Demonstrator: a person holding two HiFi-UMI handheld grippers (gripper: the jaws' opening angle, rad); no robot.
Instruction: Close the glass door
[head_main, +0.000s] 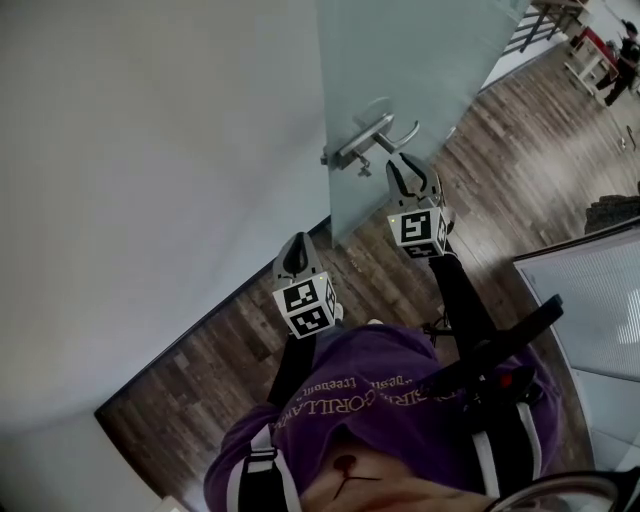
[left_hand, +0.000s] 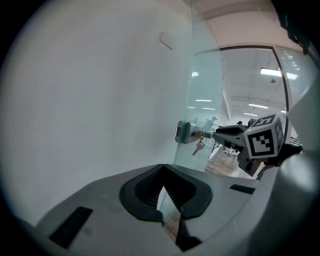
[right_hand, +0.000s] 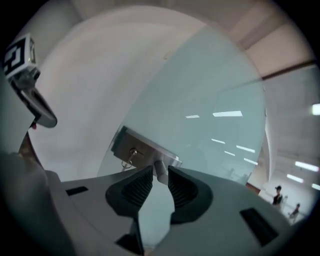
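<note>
Standing just beside a white wall (head_main: 150, 150), one glass door (head_main: 420, 60) carries one lever handle (head_main: 372, 135) and one key (right_hand: 129, 159) hanging at its lock plate. Two grippers face it. The right gripper (head_main: 408, 165) has narrowly parted jaws with the handle's stem at their tips. The left gripper (head_main: 297, 245) is pinched together, empty. Dark wood planks cover the floor (head_main: 520, 180), and ceiling lights glow beyond the glass.

Wall (head_main: 150, 150) stands left of the glass door (head_main: 420, 80); door handle (head_main: 372, 137) at the door's left edge, keys (right_hand: 129, 158) hanging beside it; right gripper (head_main: 408, 168) just before the handle; left gripper (head_main: 297, 242) further back, nearer the wall.
</note>
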